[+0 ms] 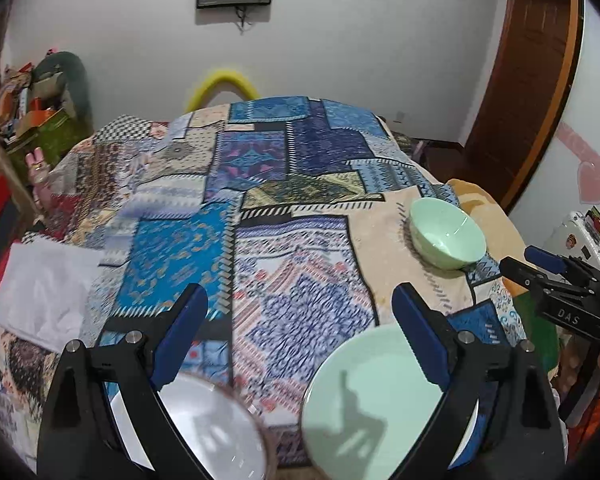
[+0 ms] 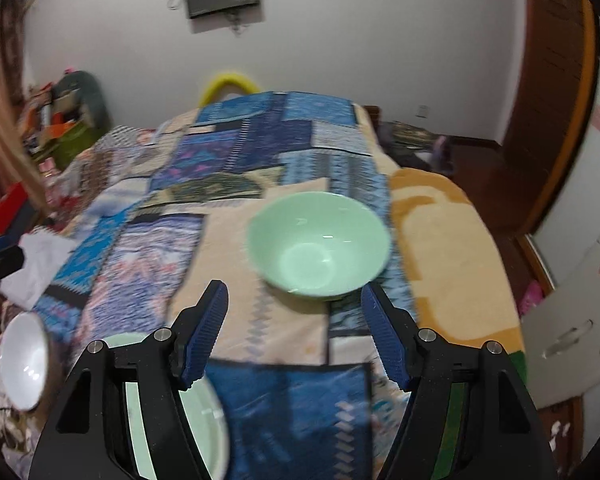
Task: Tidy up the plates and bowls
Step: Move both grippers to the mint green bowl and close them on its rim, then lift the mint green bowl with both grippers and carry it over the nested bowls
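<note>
A pale green bowl (image 1: 446, 234) (image 2: 320, 244) stands upright on the patchwork tablecloth (image 1: 260, 184), toward the right side. Close to the near edge lie a pale green plate (image 1: 364, 404) (image 2: 204, 412) and, left of it, a white bowl (image 1: 204, 428) (image 2: 24, 364). My left gripper (image 1: 300, 296) hangs open above the gap between the white bowl and the plate, holding nothing. My right gripper (image 2: 294, 292) is open just short of the green bowl, with empty jaws; it also shows at the right edge of the left wrist view (image 1: 540, 264).
A crumpled white cloth (image 1: 44, 288) (image 2: 36, 268) lies at the table's left edge. A yellow chair back (image 1: 224, 80) rises behind the far edge. Boxes and clutter (image 1: 40, 120) stand at the left, a wooden door (image 1: 528, 80) and a white cabinet (image 2: 572, 320) at the right.
</note>
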Tool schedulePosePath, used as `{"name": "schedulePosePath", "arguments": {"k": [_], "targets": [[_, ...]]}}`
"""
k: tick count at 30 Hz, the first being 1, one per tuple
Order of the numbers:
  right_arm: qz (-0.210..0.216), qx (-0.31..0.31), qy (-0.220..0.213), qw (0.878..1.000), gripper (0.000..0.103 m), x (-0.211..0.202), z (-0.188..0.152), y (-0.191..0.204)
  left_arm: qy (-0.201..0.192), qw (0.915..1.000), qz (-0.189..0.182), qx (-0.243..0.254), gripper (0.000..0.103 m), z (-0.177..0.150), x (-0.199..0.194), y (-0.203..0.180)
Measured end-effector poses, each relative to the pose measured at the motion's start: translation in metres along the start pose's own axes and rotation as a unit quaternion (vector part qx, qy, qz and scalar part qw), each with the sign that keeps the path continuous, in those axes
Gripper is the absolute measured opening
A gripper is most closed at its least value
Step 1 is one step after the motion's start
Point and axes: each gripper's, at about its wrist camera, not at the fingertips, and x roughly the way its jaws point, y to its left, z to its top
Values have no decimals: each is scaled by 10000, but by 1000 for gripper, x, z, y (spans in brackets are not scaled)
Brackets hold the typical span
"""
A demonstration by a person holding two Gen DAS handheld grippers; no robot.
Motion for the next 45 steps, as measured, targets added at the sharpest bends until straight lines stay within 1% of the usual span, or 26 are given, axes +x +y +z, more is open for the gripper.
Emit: {"name": "schedulePosePath", "arguments": {"k": [7, 9, 11, 15, 17, 19, 23, 25, 30, 34, 37, 40, 42, 43, 45], "targets": [[-194, 407, 154, 9989, 65, 37, 6, -33, 154, 9996, -149, 160, 95, 22, 44, -18], [-187, 548, 232, 9981, 56, 50, 7, -42, 227, 9994, -189, 179, 95, 25, 57, -21], [-207, 614, 341, 9973, 45, 63, 7, -48, 322, 9990, -240, 203, 95, 27, 71, -24], [-241, 801, 504, 9952, 35, 85, 6, -60, 474, 9981, -292, 277, 95, 31, 95, -29], [-163, 824, 601, 9947, 27, 94, 4, -63, 519, 9977, -283, 328, 95, 33, 106, -32], [-101, 803, 651, 9946, 23, 99, 3, -62, 576, 9972, -303, 368, 95, 34, 115, -35], [-110, 588, 675, 9959, 21, 108, 4, -59, 677, 9961, -367, 428, 94, 37, 133, -43], [-37, 478, 643, 9968, 21, 111, 5, -58, 714, 9956, -393, 452, 95, 39, 141, -48], [385, 232, 642, 9969, 20, 107, 5, -49, 763, 9949, -512, 408, 94, 41, 156, -59], [668, -7, 714, 9952, 20, 105, 1, -35, 929, 9931, -646, 319, 94, 41, 169, -67], [862, -88, 760, 9933, 20, 103, -2, -26, 1040, 9921, -647, 289, 94, 37, 178, -74], [979, -128, 795, 9919, 20, 103, -4, -20, 1192, 9904, -629, 312, 88, 33, 187, -79], [1016, -118, 808, 9915, 20, 105, -4, -18, 1342, 9884, -623, 346, 77, 29, 195, -83], [1024, -95, 809, 9914, 20, 106, -4, -18, 1406, 9875, -624, 351, 75, 27, 198, -84], [1064, -23, 826, 9909, 20, 109, -4, -20, 1558, 9849, -675, 331, 62, 24, 205, -85]]}}
